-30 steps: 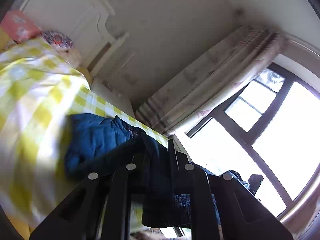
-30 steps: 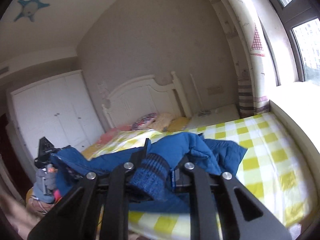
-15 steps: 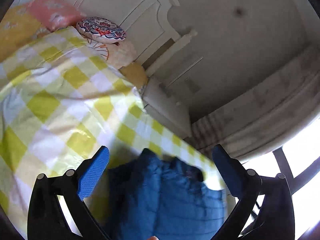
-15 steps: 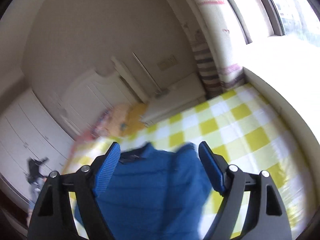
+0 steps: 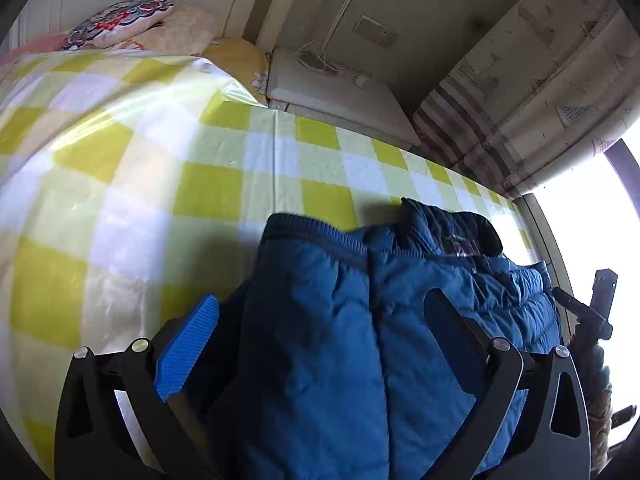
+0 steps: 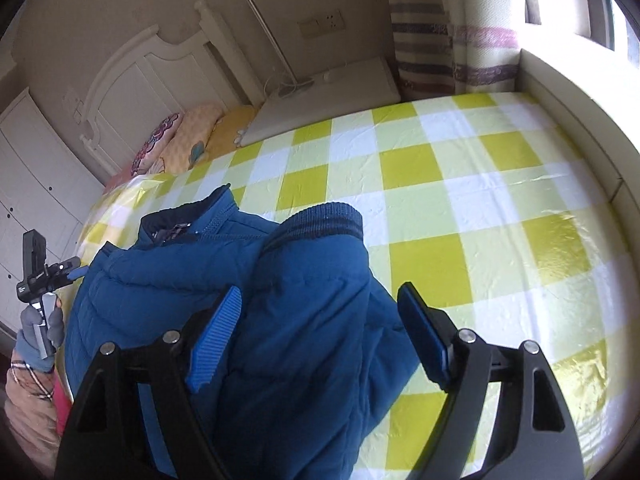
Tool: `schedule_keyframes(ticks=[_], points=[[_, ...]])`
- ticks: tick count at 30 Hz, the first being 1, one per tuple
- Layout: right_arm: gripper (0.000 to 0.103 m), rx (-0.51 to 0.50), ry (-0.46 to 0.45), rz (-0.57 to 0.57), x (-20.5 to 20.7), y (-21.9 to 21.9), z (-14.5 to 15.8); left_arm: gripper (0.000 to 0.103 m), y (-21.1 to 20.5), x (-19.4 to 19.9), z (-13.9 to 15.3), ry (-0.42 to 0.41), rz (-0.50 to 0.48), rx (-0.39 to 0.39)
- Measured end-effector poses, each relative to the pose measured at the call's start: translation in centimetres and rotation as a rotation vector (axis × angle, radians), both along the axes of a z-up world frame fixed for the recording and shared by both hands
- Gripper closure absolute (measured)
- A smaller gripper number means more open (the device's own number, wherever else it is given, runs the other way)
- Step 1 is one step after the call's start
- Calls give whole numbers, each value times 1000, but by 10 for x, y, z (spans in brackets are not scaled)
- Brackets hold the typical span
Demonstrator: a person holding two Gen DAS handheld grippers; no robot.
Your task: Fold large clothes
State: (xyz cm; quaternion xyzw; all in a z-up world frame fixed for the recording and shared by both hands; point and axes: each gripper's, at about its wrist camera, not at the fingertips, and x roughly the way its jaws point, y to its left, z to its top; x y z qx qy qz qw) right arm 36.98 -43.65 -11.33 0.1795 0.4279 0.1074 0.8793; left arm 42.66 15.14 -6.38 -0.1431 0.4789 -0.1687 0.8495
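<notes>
Blue puffer jacket (image 6: 256, 304) lies on the bed, on the yellow/white check sheet (image 6: 460, 208), near the foot end w/ collar pointing toward the headboard (image 6: 132, 76). Quilted shell, horizontal stitch lines, darker navy lining at the collar, ribbed knit cuff w/ dark stripe on the sleeve (image 6: 320, 220) that's laid across the body. Looks roughly halved lengthwise, sleeve on top, fabric puffy and wrinkled, not flat. Left cam shows the same jacket (image 5: 360, 340) from the other side: a centre seam or fold runs down it, can't tell which bc that side's in shadow.

Left gripper (image 5: 320, 320) spread wide above the jacket, nothing pinched, pads clear of fabric. Right gripper (image 6: 318, 312) also spread, a bit narrower, straddling the sleeve/body area, not gripping.

Pillows (image 6: 184, 140) stacked at the headboard, white nightstand (image 6: 320, 96) beside the bed, striped curtain (image 6: 440, 40) by the window.
</notes>
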Motion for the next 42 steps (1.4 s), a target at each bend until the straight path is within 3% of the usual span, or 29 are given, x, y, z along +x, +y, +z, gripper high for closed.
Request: schedule_keyframes(ticks=[3,4,5,6,7,8,10,13,15,17,19,22,23,24,26,27,28,29,32,33,34,35,38,40,42], points=[[25,4,22,24,6,6,-8,14,-7,14,-11,30,0,-46],[31,-2,24,30,8,9,-13,26,-12,18,-16,38,3,-40],[39,-13,19,37,9,12,-15,37,-16,19,-21,39,9,-8],[58,-26,-1,40,7,15,-15,63,-20,18,-23,15,39,54],[75,-48,-32,40,3,18,-12,74,-19,13,-21,-20,72,81],[81,-99,-96,46,-7,26,-3,80,-15,2,-13,-78,96,68],[93,-158,-159,53,-24,38,13,85,-6,-22,6,-170,106,2],[95,-246,-281,85,-56,56,59,85,0,-49,42,-256,96,-13],[95,-237,-319,70,-55,54,86,85,-2,-45,66,-271,102,1],[95,-268,-321,47,-36,56,104,85,-9,-32,81,-277,126,38],[95,-327,-288,22,-8,62,103,85,-21,-6,82,-254,158,125],[88,-318,-112,-23,40,63,55,84,-39,28,32,-126,178,257],[82,-323,15,-22,54,66,16,84,-44,35,4,-58,178,317],[70,-320,63,-20,57,67,-2,76,-48,36,-16,-18,169,340],[62,-251,14,-70,47,61,-16,73,-44,31,-29,-35,189,315],[42,-259,21,-94,44,59,-15,72,-41,29,-26,-40,197,301],[33,-284,39,-119,42,56,-12,71,-38,26,-20,-57,203,294],[33,-299,38,-132,39,53,-4,71,-36,22,-13,-85,211,296],[31,-312,-84,-170,18,53,44,68,-33,-8,33,-321,303,328],[21,-304,-149,-171,10,59,63,37,-40,-24,54,-422,321,331],[4,-297,-195,-166,6,63,75,8,-48,-33,65,-467,319,329],[2,-287,-270,-152,1,77,93,4,-61,-42,76,-514,290,324],[3,-275,-327,-59,11,123,112,4,-114,-41,86,-483,152,388],[3,-303,-287,-23,29,156,108,4,-140,-33,77,-445,115,441],[8,-312,-199,24,54,185,92,4,-163,-16,58,-346,74,460]])
